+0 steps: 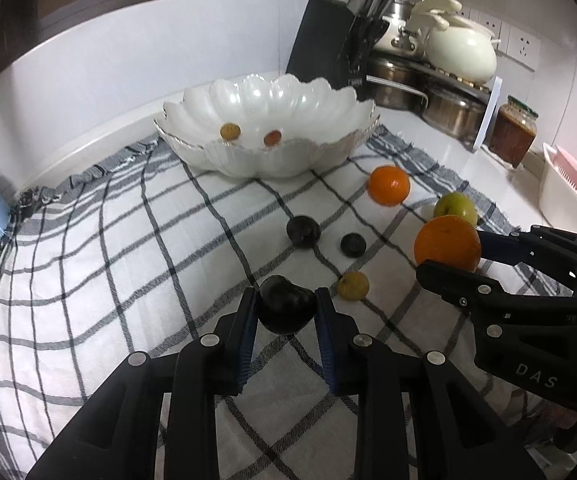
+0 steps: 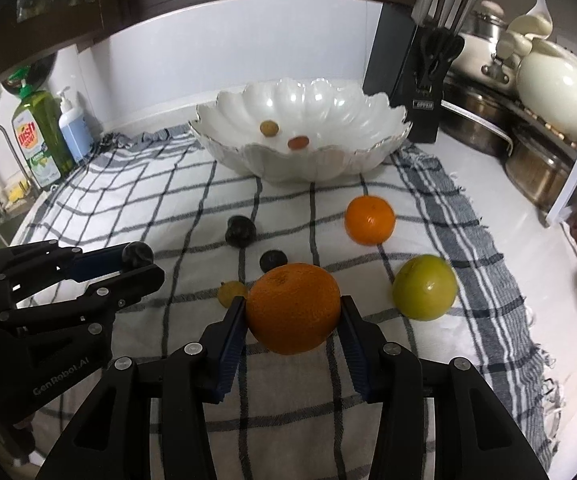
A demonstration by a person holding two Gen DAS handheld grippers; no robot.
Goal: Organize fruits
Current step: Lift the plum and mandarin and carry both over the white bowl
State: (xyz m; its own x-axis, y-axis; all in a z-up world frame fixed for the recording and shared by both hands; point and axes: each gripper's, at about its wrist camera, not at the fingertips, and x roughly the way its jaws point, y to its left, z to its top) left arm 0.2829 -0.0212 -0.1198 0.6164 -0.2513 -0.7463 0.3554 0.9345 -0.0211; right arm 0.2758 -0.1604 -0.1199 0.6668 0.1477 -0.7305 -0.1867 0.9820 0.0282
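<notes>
A white scalloped bowl stands at the back of a checked cloth and holds two small fruits. My left gripper is shut on a dark plum. My right gripper is shut on a large orange, which also shows in the left wrist view. On the cloth lie a second orange, a green apple, two dark plums and a small yellow fruit.
A black knife block stands right of the bowl. Pots and a cream lidded pot sit at the back right. A jar and a pink-white rack stand at the right. Dish soap bottles stand at the left.
</notes>
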